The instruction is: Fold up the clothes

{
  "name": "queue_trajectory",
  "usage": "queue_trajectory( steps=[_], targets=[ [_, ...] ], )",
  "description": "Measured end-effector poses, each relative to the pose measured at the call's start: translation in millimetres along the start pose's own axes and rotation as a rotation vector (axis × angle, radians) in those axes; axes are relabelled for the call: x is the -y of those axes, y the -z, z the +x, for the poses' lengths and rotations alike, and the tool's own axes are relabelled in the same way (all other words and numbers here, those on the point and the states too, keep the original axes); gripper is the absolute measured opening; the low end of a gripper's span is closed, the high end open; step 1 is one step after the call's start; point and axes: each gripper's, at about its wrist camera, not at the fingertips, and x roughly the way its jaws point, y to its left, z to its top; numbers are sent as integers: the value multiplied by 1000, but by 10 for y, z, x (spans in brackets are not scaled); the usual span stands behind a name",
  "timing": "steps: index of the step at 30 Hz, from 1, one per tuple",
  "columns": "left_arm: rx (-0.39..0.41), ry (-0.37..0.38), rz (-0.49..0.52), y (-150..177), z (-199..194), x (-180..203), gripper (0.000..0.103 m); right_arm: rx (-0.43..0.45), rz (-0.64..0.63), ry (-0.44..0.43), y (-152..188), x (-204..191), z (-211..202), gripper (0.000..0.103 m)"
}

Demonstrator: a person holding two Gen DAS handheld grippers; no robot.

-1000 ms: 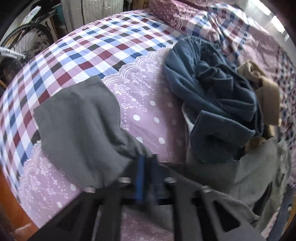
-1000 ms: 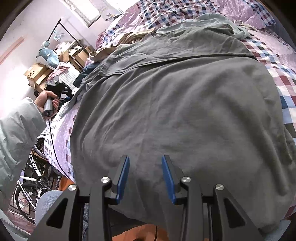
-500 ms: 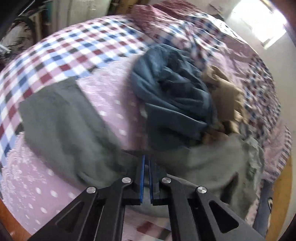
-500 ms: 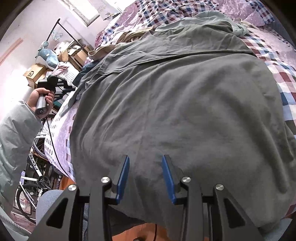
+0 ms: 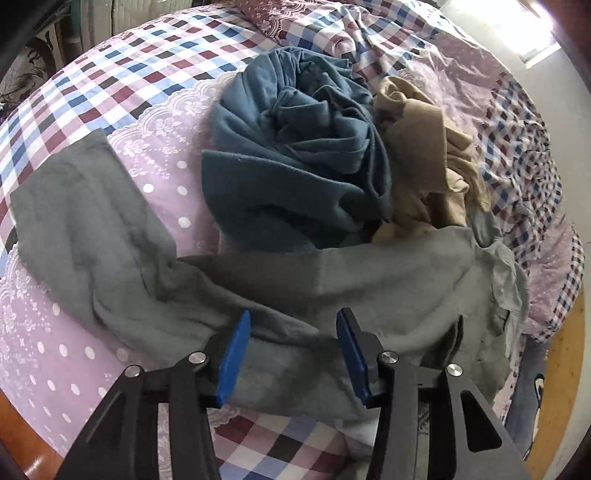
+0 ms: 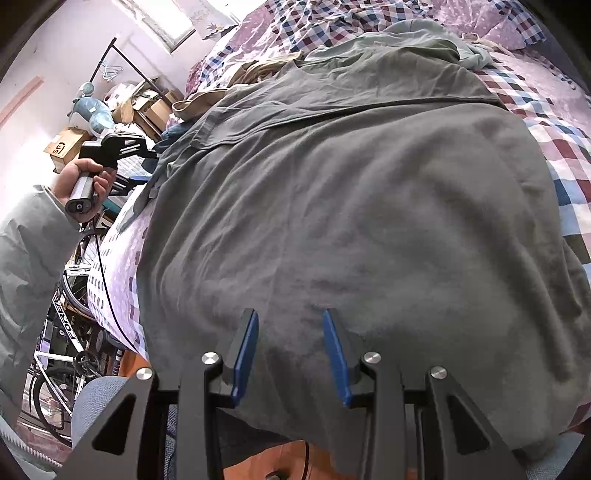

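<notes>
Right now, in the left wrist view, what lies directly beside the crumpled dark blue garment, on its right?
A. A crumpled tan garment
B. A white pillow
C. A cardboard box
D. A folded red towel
A: a crumpled tan garment rests against the right side of the dark blue garment on the bed.

Daylight fills my room, bright and soft, and both of my fisheye views read sharp.

A blown-out window (image 5: 532, 33) glares white beyond the far side of the bed (image 5: 122, 74) in my left view; in my right view a second pale window patch (image 6: 166, 22) glows above the bed's far left corner. Shadows stay soft, pooling only in the folds of the blue garment (image 5: 295, 155) on the bed. Both pictures bulge, the bed's checks curve hard towards the edges, and black rims cut the corners. Nothing smears; only the extreme edges go slightly soft.
</notes>
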Motion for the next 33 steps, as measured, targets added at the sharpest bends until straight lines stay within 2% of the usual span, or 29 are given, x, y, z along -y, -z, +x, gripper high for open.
queue_trajectory(
  steps=[1,2,6,11,16,18,21,23,25,27,29,31,33],
  targets=[
    [10,-12,-4,6,-12,-3,24,0,1,0,-1,6,-6,39],
    [16,-10,-4,23,-25,-9,8,1,2,0,-2,14,-13,39],
    [46,1,10,112,-99,-51,0,5,12,0,0,50,-41,39],
    [111,57,4,261,-235,-154,0,5,16,0,-4,70,-55,39],
    [219,140,-32,629,-456,-424,0,7,18,3,2,72,-52,39],
    [248,149,-51,862,-485,-595,0,6,18,6,3,75,-48,39],
    [244,187,-109,1145,-433,-830,0,3,19,10,3,83,-34,39],
    [204,197,-157,1302,-311,-941,0,1,16,13,4,83,-25,39],
    [156,189,-169,1425,-195,-1018,0,0,8,18,6,69,-18,39],
    [155,189,-175,1511,-191,-1074,0,0,4,24,7,62,-10,39],
    [189,184,-155,1460,-303,-1087,4,2,2,26,4,59,-2,39],
    [227,172,-138,1343,-426,-1100,18,2,0,29,4,57,4,39],
    [271,142,-133,1149,-555,-1119,38,2,-2,29,7,51,14,42]
  ],
)
